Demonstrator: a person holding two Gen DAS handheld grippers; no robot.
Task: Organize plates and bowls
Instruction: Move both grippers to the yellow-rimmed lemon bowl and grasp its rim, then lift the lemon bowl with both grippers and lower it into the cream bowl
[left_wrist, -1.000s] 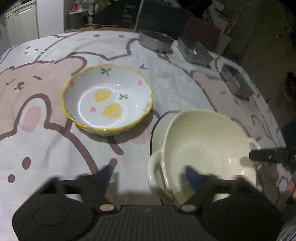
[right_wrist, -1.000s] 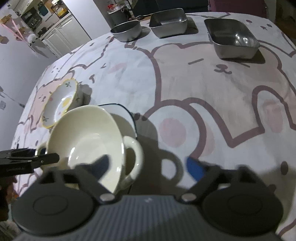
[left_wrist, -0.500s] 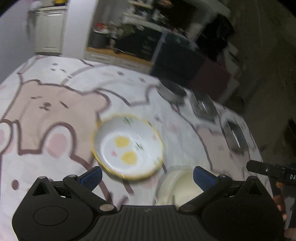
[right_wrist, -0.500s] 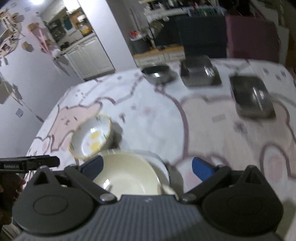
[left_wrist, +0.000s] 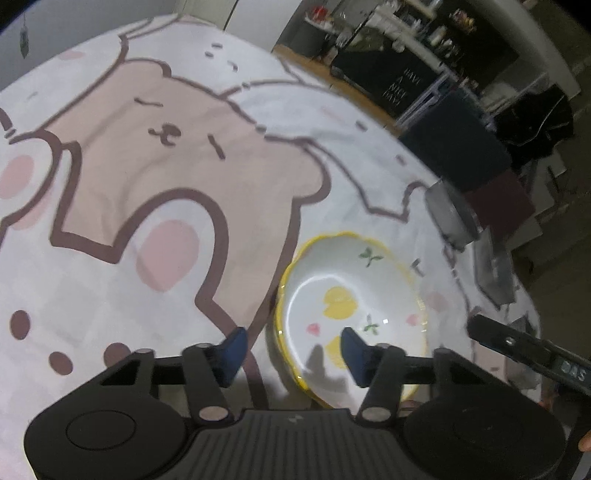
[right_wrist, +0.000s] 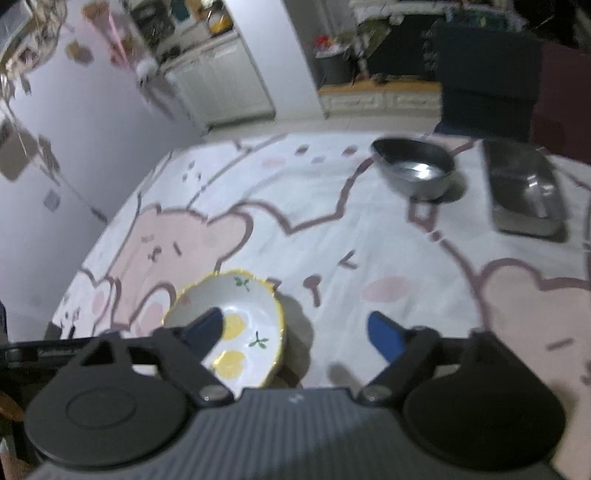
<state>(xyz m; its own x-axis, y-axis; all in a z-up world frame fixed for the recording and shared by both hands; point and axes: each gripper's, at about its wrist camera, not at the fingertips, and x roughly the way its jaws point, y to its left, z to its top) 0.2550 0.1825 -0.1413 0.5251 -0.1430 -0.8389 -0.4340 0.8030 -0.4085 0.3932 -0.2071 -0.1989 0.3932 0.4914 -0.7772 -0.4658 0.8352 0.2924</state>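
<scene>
Bowl: the yellow-rimmed bowl (left_wrist: 351, 314) sits upright on the surface (left_wrist: 147, 206), on the bear-print cloth; round, so no long axis to line up with.
Bowl from left tool: the left tool (left_wrist: 291, 347) hovers just above the bowl's near left rim; the right blue pad (left_wrist: 352, 349) overlaps the bowl's inside, the left pad (left_wrist: 232, 347) lies outside over the cloth. The rim runs between them.
Bowl from right tool: in the right wrist view the bowl (right_wrist: 229, 325) lies low and left; the right tool (right_wrist: 295, 332) has its left pad over the bowl, its right pad over bare cloth.
Nearer tool: both look close; the left seems better placed astride the rim.
Tool state: both spread apart, holding nothing.
Farther off: steel bowl (right_wrist: 413, 173) and steel tray (right_wrist: 524, 192) at the far edge, well apart.
Hidden: the bowl's near edge is cut off by each tool's body; touching or not, cannot tell. No other plates or bowls show. Both views blurred.
</scene>
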